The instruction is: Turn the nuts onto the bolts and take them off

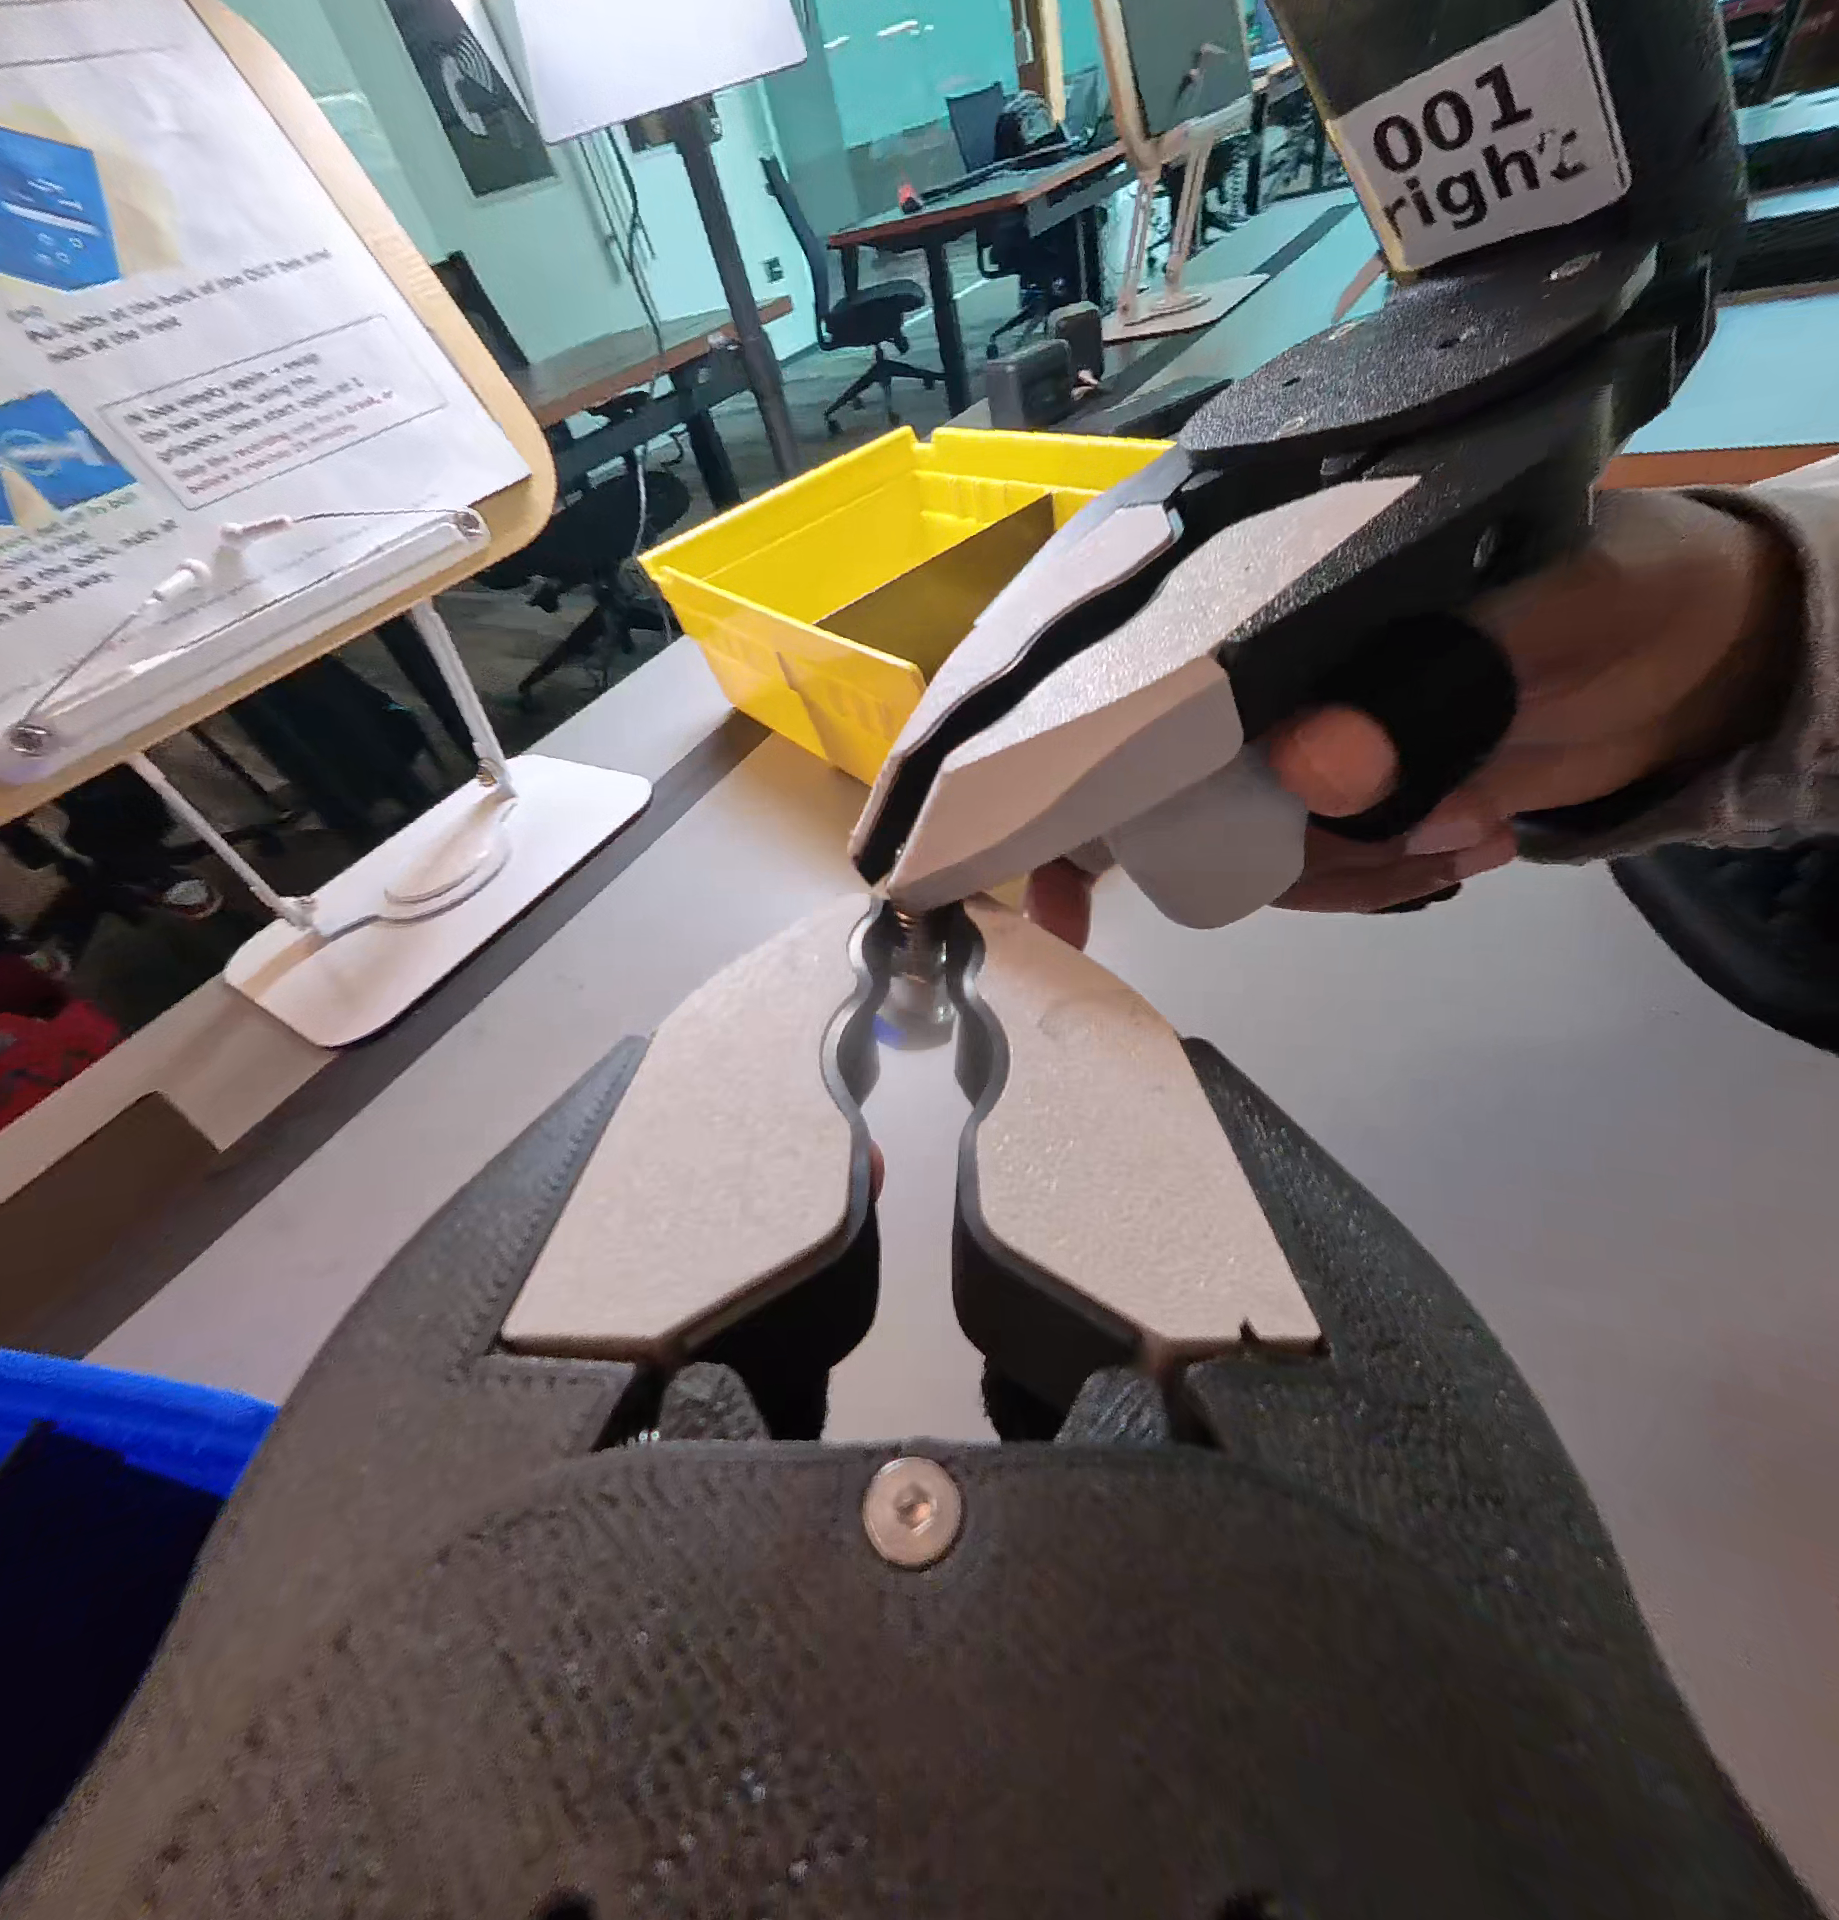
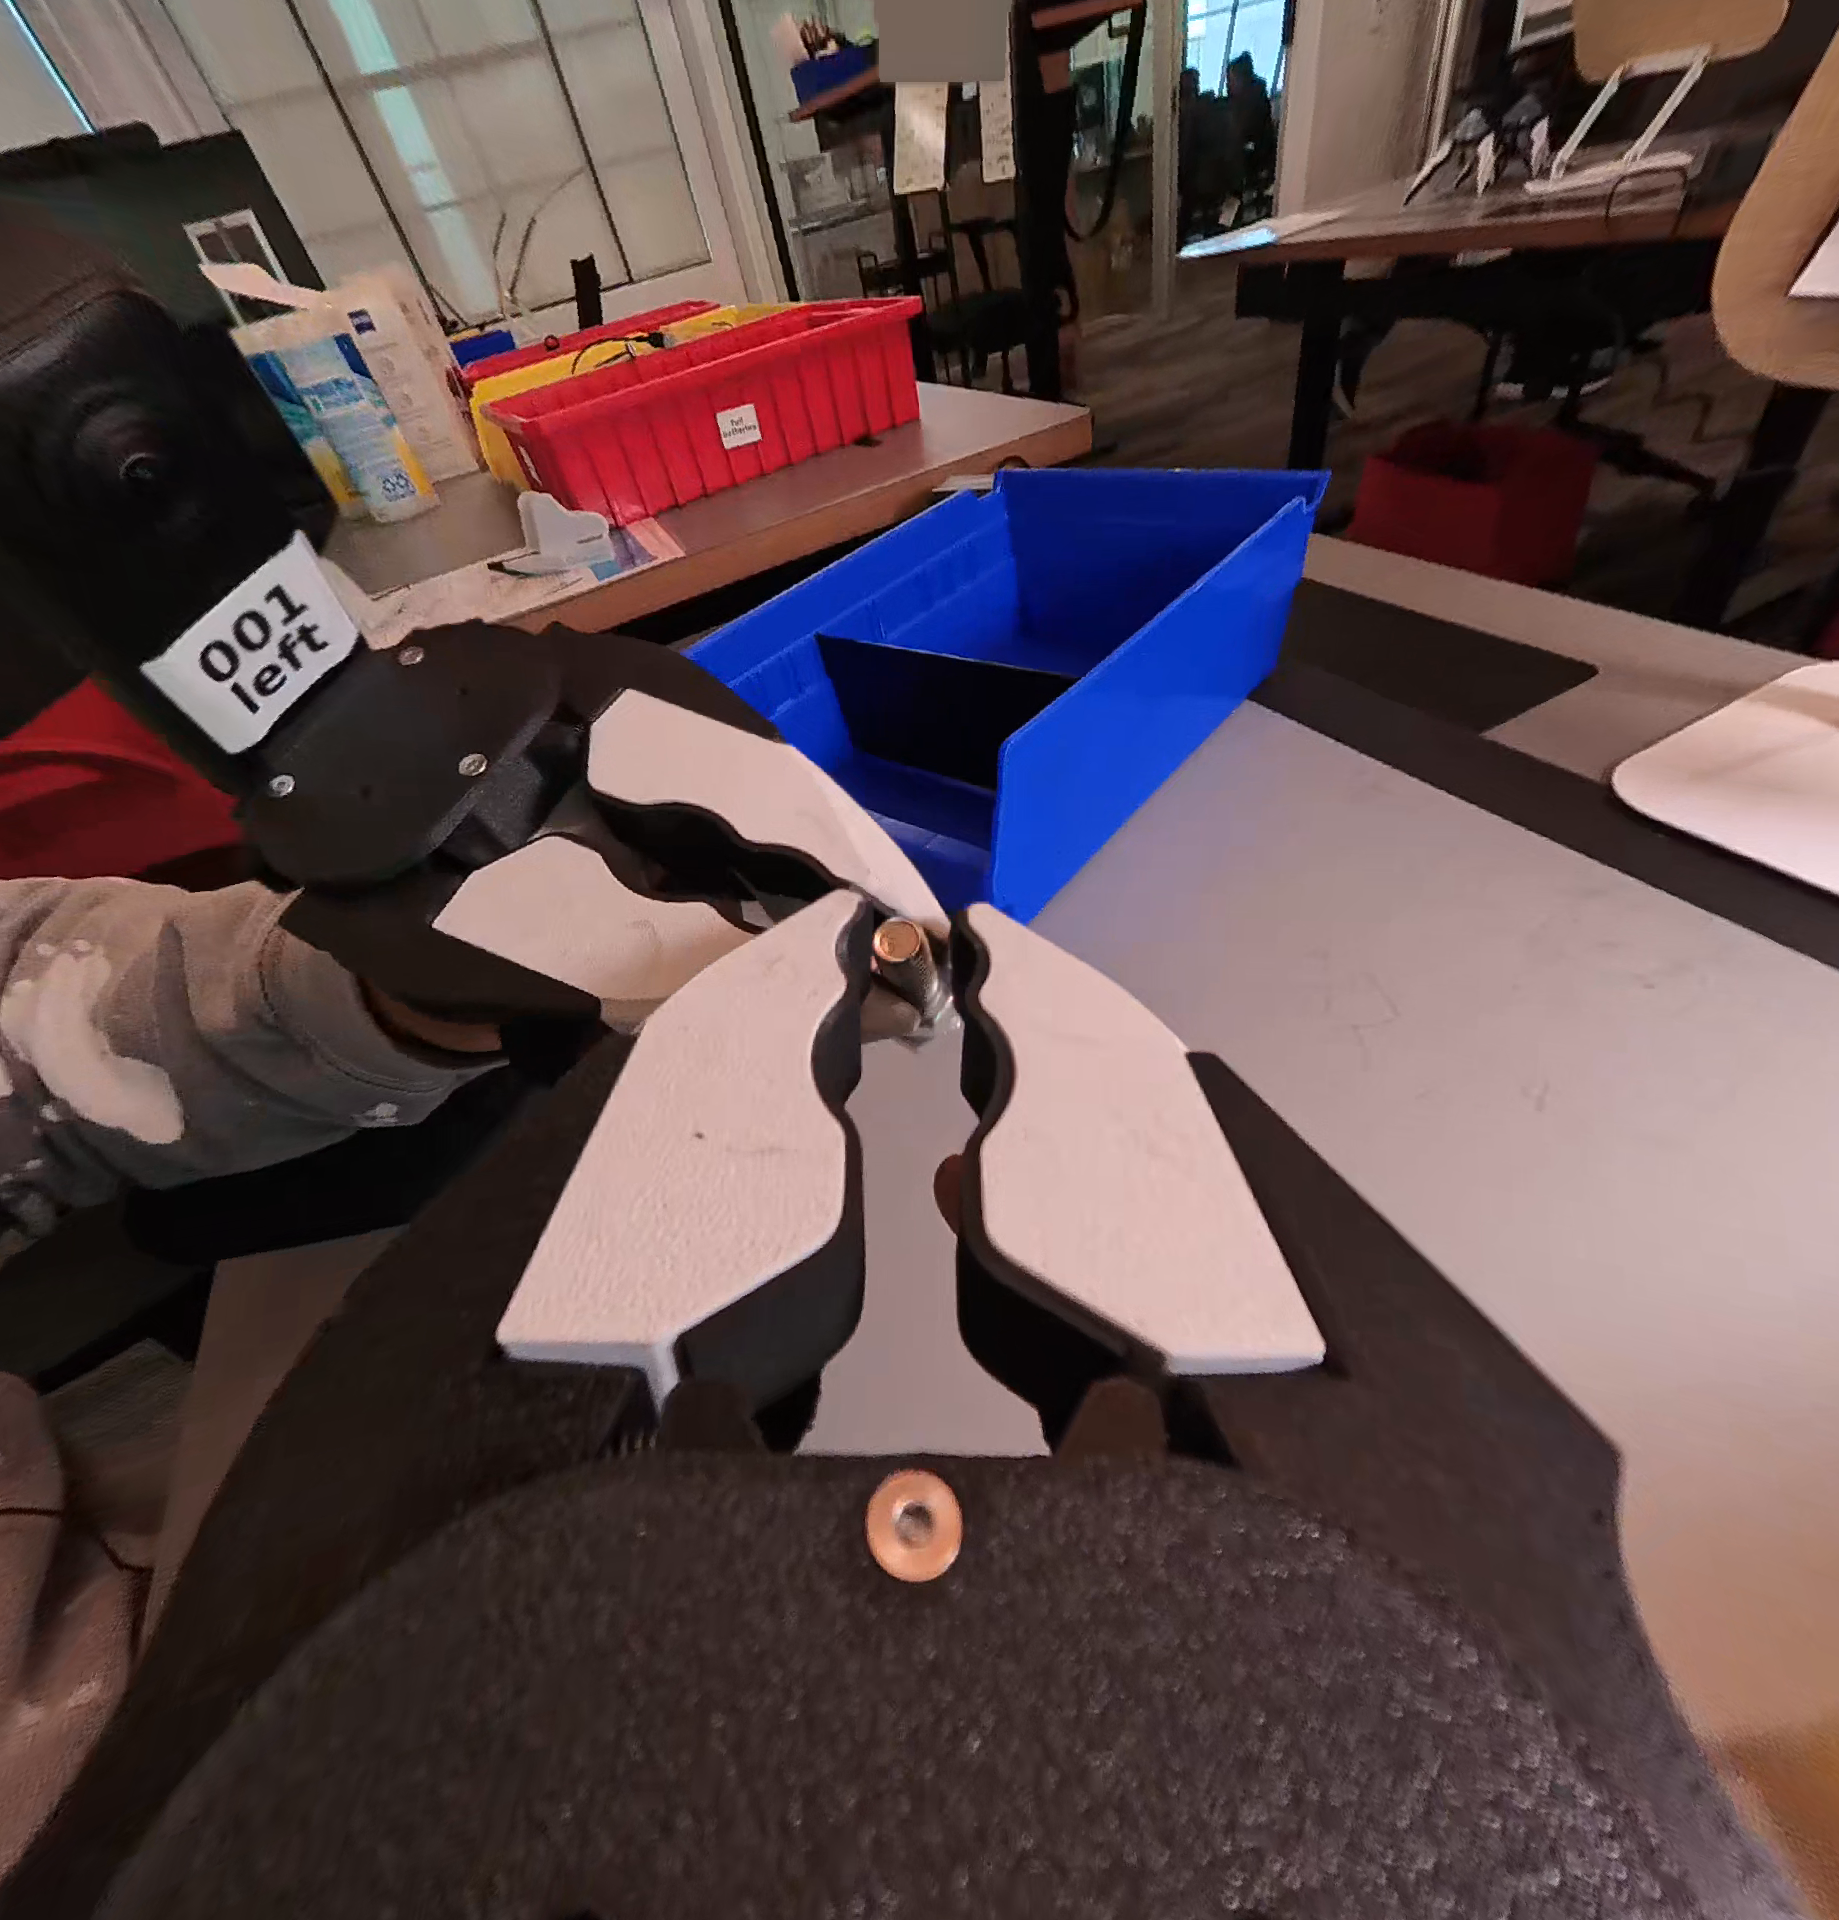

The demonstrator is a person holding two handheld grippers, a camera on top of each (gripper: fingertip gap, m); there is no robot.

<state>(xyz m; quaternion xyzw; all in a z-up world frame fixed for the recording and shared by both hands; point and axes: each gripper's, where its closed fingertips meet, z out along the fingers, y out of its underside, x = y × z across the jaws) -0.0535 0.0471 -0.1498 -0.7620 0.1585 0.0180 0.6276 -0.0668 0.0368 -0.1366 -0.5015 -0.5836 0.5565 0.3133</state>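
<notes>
Open-plan office all around, desks and rolling chairs in the back, and up front a pale grey counter (image 2: 1362,987) with a dark strip along its far edge. On it there's a yellow bin (image 1: 780,613) in the left wrist view and a blue bin (image 2: 1133,707) with a dark divider in the right wrist view. A tan board with printed instruction sheets sits on a white stand (image 1: 406,883) off to the left of the yellow bin, and further back on another table there's a red bin (image 2: 707,416) with some paper towel packs next to it.

Both tools meet over the counter, in the air, between the two bins. The left gripper (image 1: 915,966) has its fingers (image 1: 749,1122) closed in on the bolt (image 1: 920,992), pinching it near the tips in the wavy notch; you can see the shiny head end and a bit of thread poking up. The right gripper (image 1: 884,873) comes in from the upper right, held by a hand (image 1: 1497,727) in a fingerless black glove, and its tips sit right on the threaded end of the bolt. From its own camera the right gripper's fingers (image 2: 707,1122) are pinched narrow around the nut (image 2: 930,1023) on the shank, with the bolt's end (image 2: 899,945) pointing toward the lens. Nut itself is half hidden by the tips, so can't say how far on it is
</notes>
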